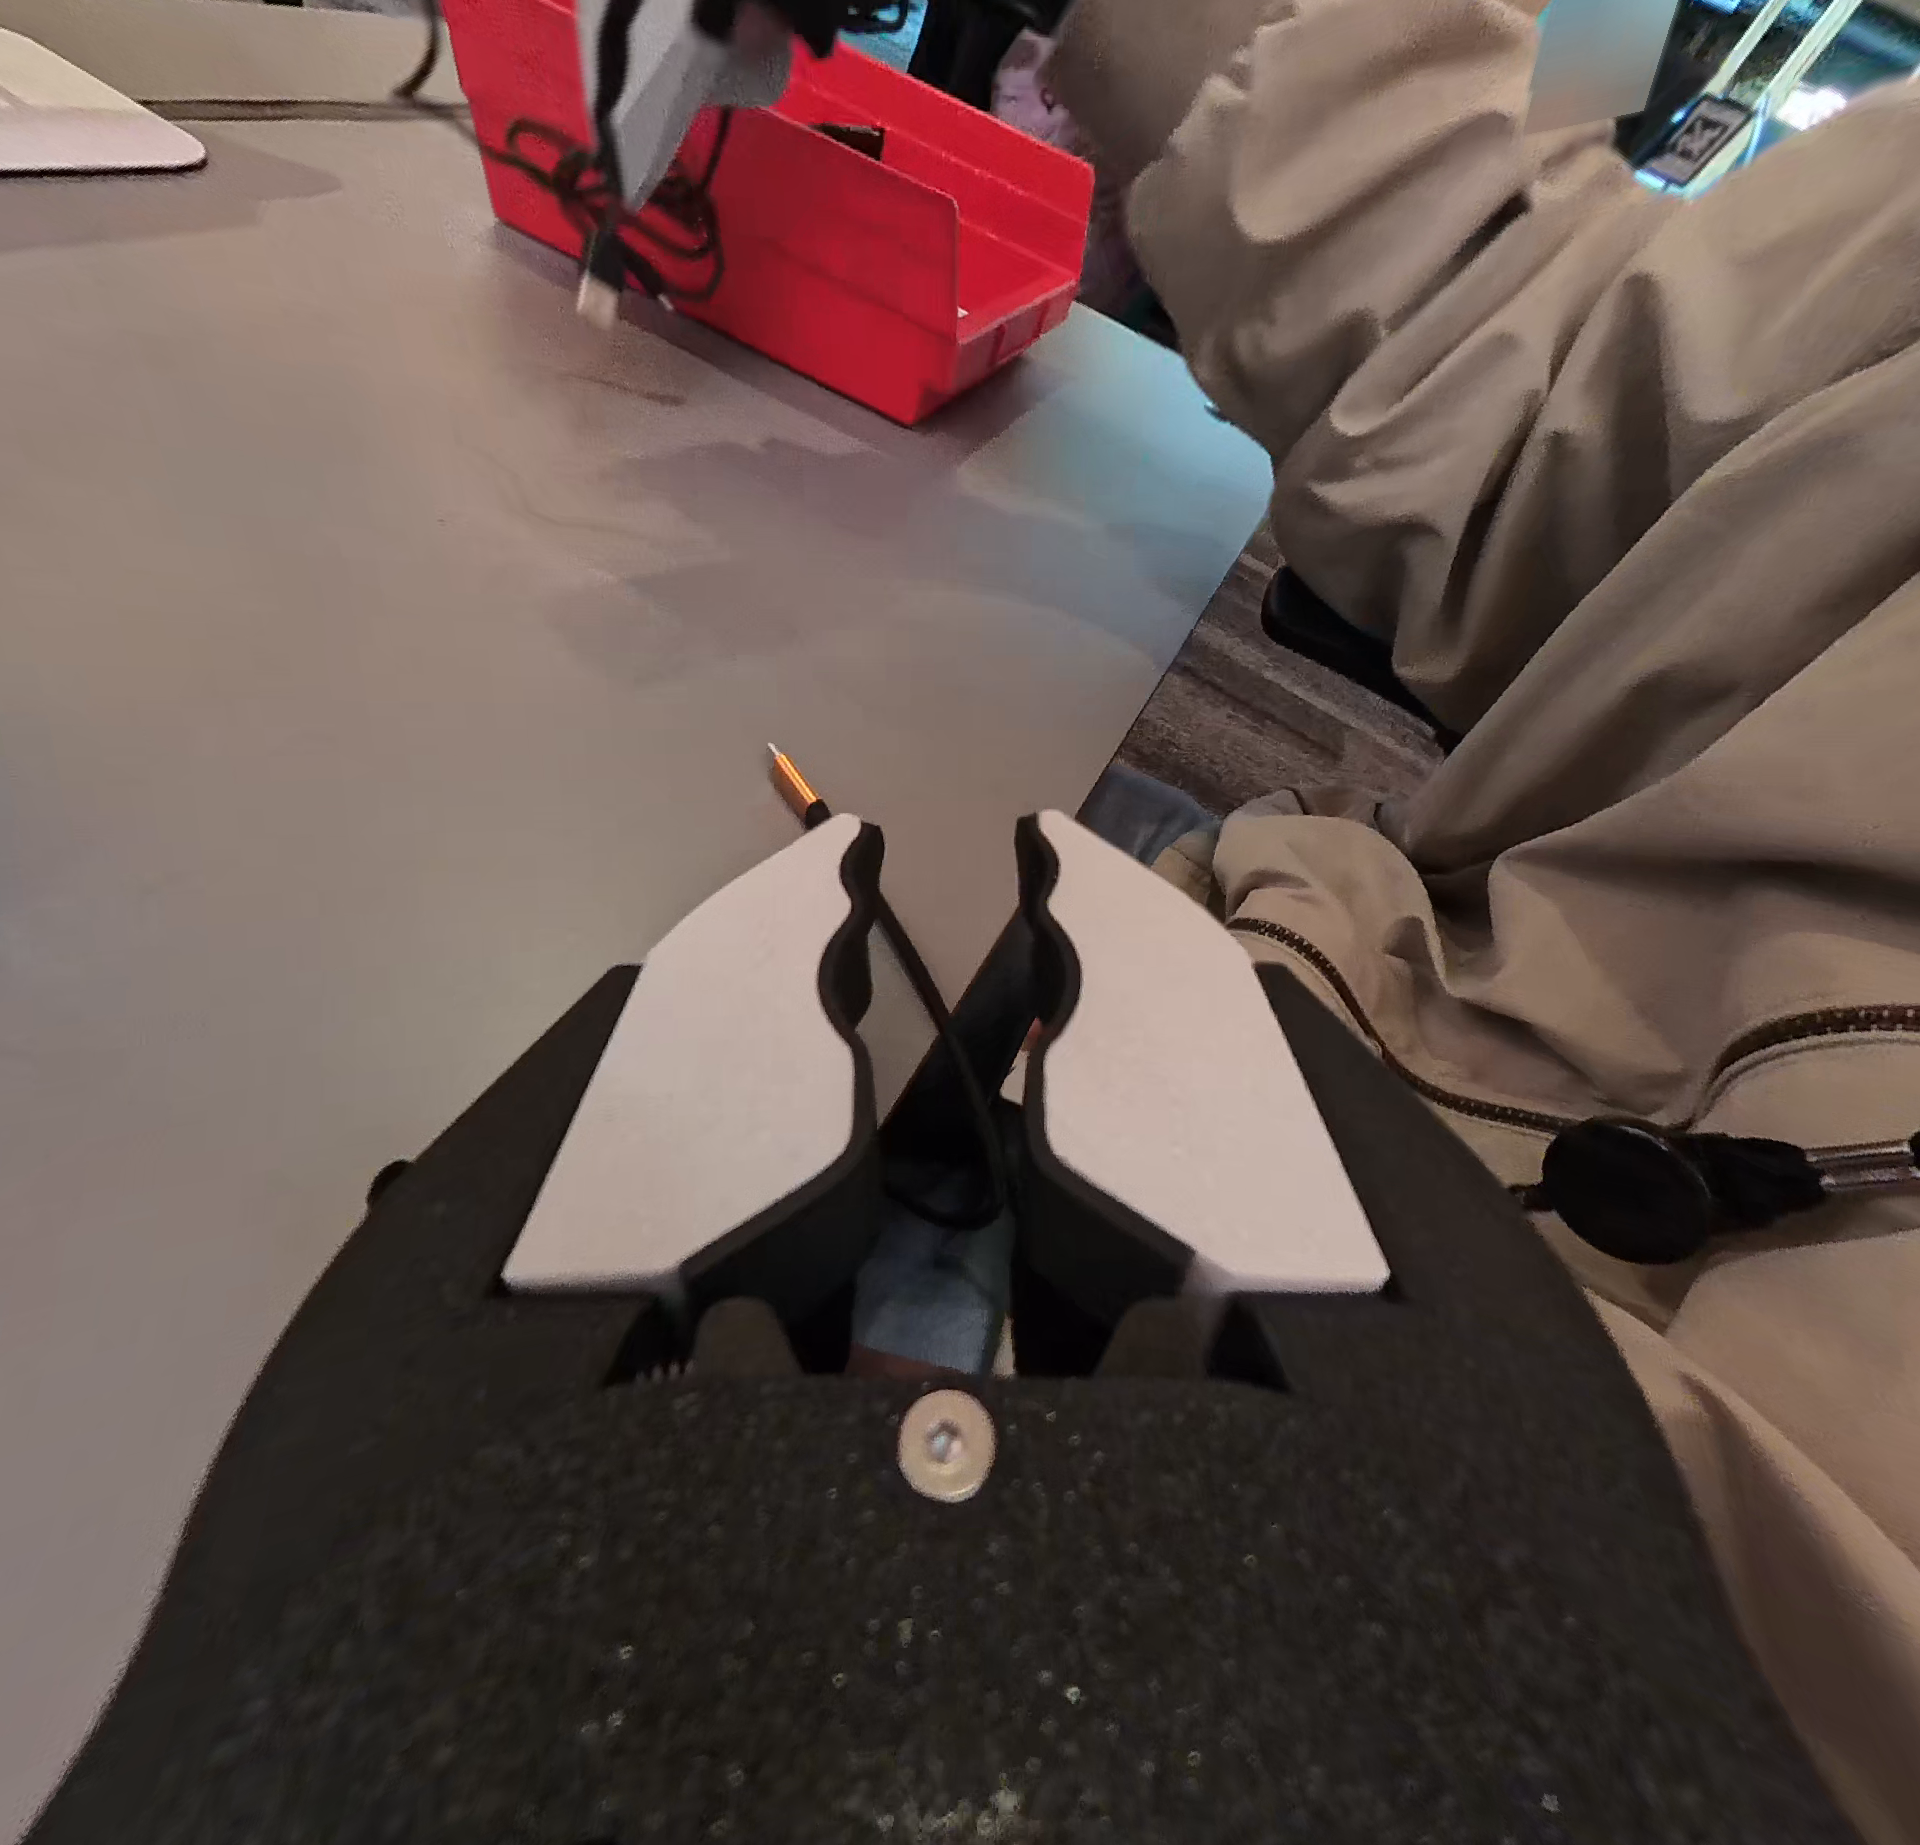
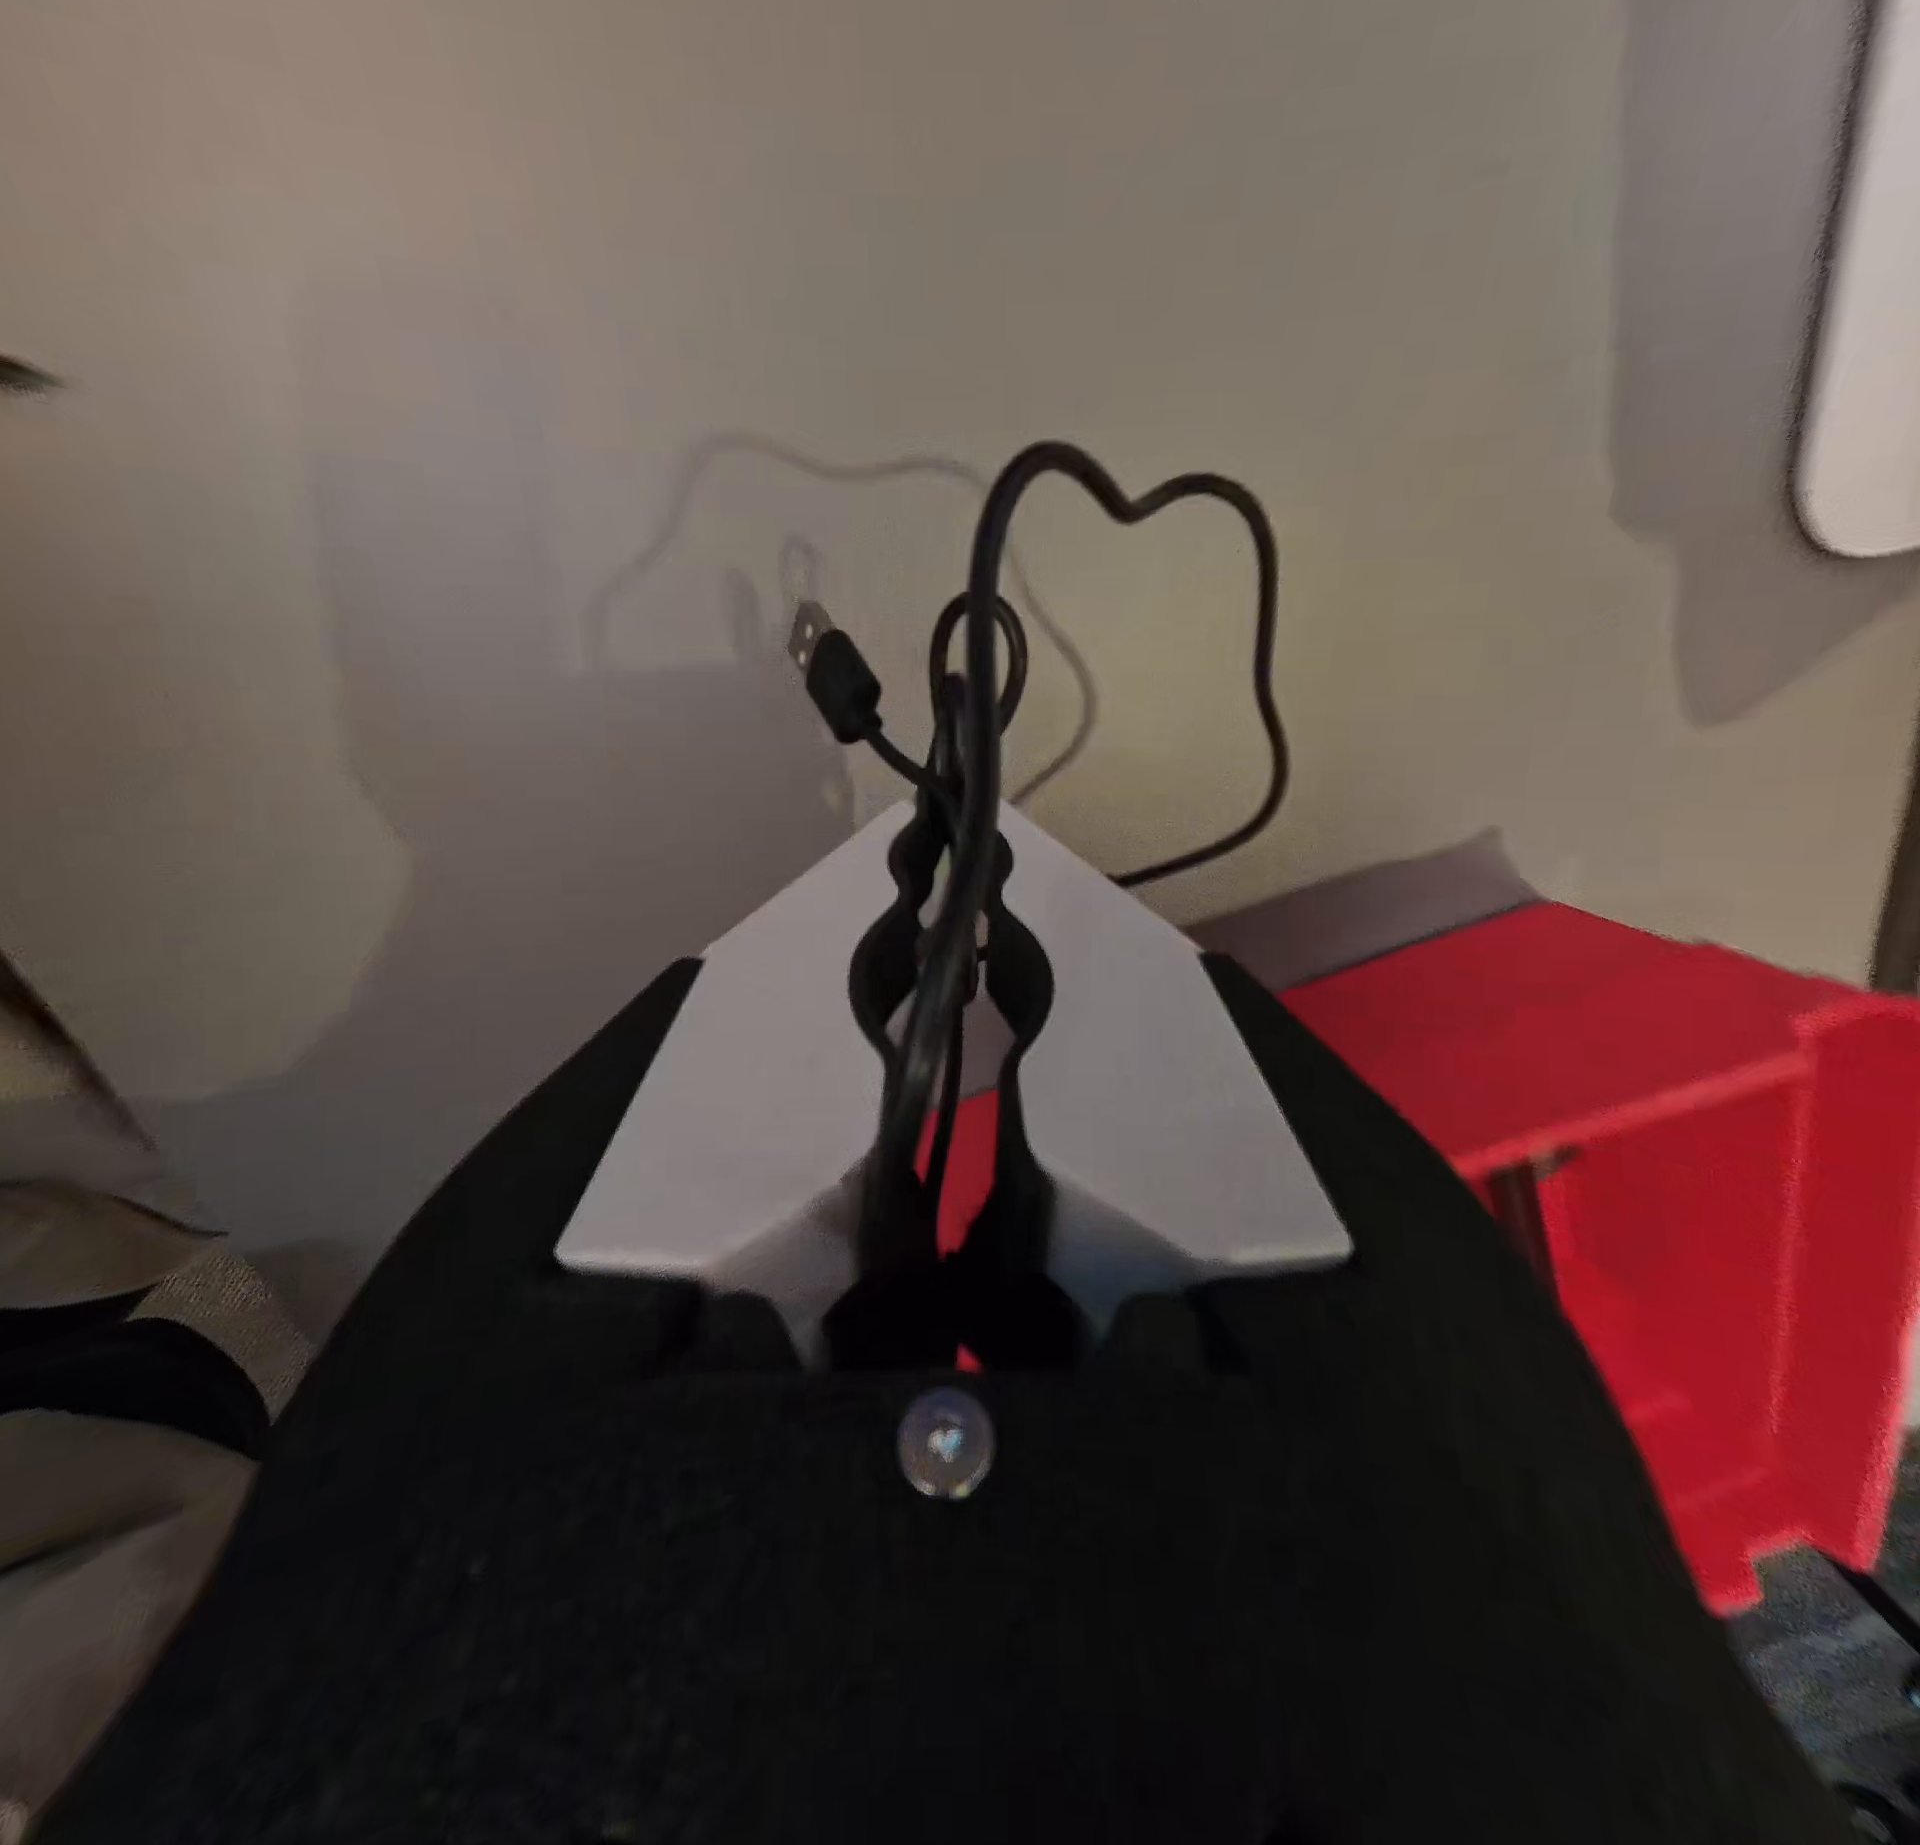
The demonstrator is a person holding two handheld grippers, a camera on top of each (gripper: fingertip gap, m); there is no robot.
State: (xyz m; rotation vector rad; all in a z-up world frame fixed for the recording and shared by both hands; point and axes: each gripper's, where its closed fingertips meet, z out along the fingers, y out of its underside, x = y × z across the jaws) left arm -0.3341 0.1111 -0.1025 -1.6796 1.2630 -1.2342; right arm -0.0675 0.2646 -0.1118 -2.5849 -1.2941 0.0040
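Note:
My left gripper (image 1: 945,839) is open and hovers low over the near edge of the grey table (image 1: 312,600). A thin black cable (image 1: 935,1006) with a copper-coloured plug (image 1: 793,787) lies loose between its fingers, the plug on the table just past the left fingertip. My right gripper (image 2: 951,819) is shut on a bundle of black cable (image 2: 1262,652) with a USB plug (image 2: 826,657) sticking out ahead. In the left wrist view the right gripper (image 1: 644,133) holds that bundle (image 1: 665,226) above the table beside a red bin (image 1: 831,268).
The red bin (image 2: 1558,1172) is open-topped and stands near the table's corner. A white flat pad (image 1: 62,122) lies at the far side and shows in the right wrist view (image 2: 1870,237). A person in a beige jacket (image 1: 1558,548) sits close to the table edge. One gripper's finger ends stand about 30 centimeters off the other's.

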